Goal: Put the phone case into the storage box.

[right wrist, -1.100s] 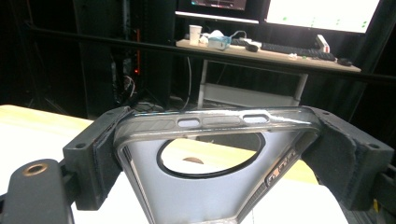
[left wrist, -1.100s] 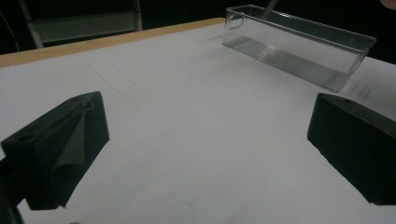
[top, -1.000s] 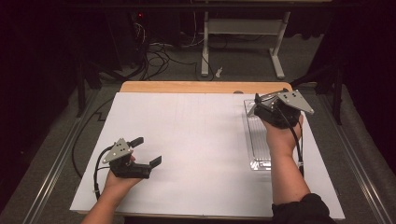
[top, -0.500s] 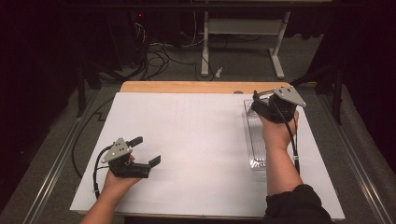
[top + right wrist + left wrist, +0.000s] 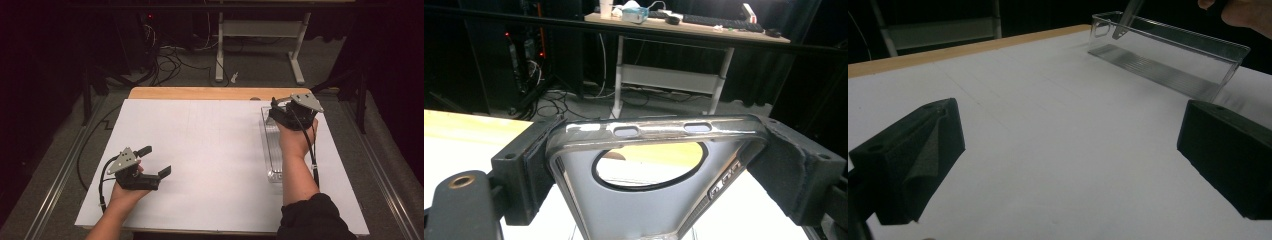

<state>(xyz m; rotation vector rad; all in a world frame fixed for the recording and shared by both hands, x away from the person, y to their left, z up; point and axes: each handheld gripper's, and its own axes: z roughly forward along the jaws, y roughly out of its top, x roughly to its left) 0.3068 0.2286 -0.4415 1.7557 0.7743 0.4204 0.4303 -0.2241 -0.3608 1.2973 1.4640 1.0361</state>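
Lowering: phone case, clamped in right gripper fingers, into clear tray.
Left gripper: fingers apart, idle.
Next: release inside tray.

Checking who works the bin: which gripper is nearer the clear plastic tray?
Right. The right gripper hovers over the clear plastic tray's far end, holding a phone case; the left gripper sits far across the table.

White table sheet, floor cables.

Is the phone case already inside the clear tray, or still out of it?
Partly in: the right gripper holds the phone case over the clear tray, and the left gripper view shows its lower end dipping inside.
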